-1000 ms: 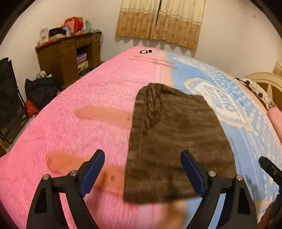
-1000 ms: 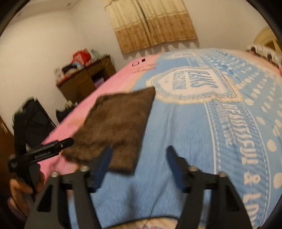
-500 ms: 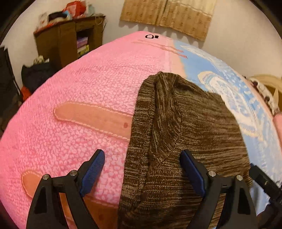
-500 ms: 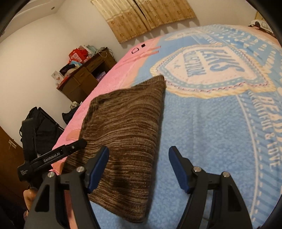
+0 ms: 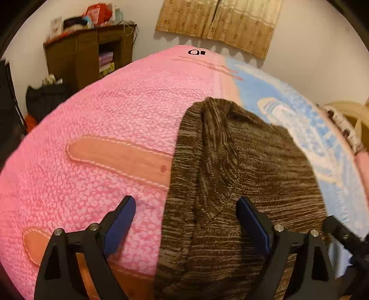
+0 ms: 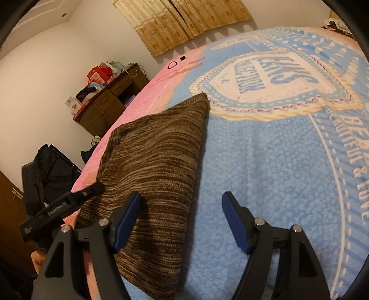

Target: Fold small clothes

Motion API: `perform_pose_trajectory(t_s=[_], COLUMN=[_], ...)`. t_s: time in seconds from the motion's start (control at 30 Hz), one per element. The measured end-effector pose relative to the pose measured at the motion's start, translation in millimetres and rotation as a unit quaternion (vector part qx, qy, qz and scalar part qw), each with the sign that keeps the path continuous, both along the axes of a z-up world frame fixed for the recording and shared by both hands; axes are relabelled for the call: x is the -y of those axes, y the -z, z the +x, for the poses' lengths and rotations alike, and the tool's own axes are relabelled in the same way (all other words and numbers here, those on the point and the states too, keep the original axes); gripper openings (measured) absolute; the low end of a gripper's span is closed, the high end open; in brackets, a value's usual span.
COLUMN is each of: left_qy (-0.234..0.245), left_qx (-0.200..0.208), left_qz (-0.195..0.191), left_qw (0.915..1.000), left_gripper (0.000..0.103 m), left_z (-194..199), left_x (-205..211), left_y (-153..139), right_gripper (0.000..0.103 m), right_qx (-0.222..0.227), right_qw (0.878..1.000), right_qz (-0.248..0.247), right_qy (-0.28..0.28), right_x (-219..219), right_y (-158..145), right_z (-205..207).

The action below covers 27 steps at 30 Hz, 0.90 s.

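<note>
1. Brown marled knit garment (image 5: 242, 184), striped in dark and tan yarn, lies flat on the bed, folded into a rough rectangle; it straddles the line where the pink fleece blanket (image 5: 103, 120) meets the light blue printed blanket (image 6: 276, 161).
2. In the left wrist view a raised fold runs lengthwise along the garment's left side, and the edge nearest the camera passes out of the bottom of the frame.
3. The left gripper (image 5: 186, 221), black with blue-padded fingers, is spread wide and holds nothing. Its left finger (image 5: 120, 221) stands over the pink blanket, its right finger (image 5: 252, 223) over the knit, so the garment's left edge lies between them. Whether the pads touch the fabric I cannot tell.
4. The right gripper (image 6: 182, 221) is likewise spread wide with nothing in it. Its left finger (image 6: 126, 221) is over the knit and casts a shadow on it; its right finger (image 6: 235, 221) is over the blue blanket, with the garment's right edge between the two.
5. In the right wrist view the left gripper's black body shows at the lower left, beside the garment's near left part.
6. A dark wooden desk (image 5: 87, 53) piled with clutter stands against the far wall, near tan patterned curtains (image 5: 219, 20).
</note>
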State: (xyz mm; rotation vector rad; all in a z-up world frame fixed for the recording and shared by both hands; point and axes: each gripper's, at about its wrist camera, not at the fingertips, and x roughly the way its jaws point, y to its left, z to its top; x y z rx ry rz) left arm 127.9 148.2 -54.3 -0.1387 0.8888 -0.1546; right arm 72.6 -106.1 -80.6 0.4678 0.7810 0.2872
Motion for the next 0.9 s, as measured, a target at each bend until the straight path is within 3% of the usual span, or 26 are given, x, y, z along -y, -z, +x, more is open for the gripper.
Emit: perform_pose_trajectory(t_s=[0.2, 0.43, 0.57, 0.73, 0.9], left_qy=[0.018, 0.015, 0.022, 0.026, 0.024], left_qx=[-0.007, -0.008, 0.001, 0.006, 0.014], left_qz=[-0.053, -0.062, -0.038, -0.043, -0.031], left_qw=[0.9984, 0.9979, 0.999, 0.9987, 0.9991], left_gripper=[0.09, 0.087, 0.069, 0.044, 0.04], left_z=[0, 4, 8, 8, 8], left_x=[-1, 1, 20, 27, 30], left_y=[-2, -2, -2, -1, -1], right_gripper=[0.075, 0.077, 0.077, 0.063, 0.061], right_qx=[-0.003, -0.012, -0.01, -0.009, -0.007], right_qw=[1.0, 1.0, 0.997, 0.997, 0.995], right_qz=[0.007, -0.012, -0.074, -0.072, -0.094], right_qy=[-0.004, -0.016, -0.031, -0.033, -0.031], right_x=[0, -21, -43, -42, -47], right_y=[-3, 1, -1, -1, -1], right_z=[2, 27, 27, 26, 25])
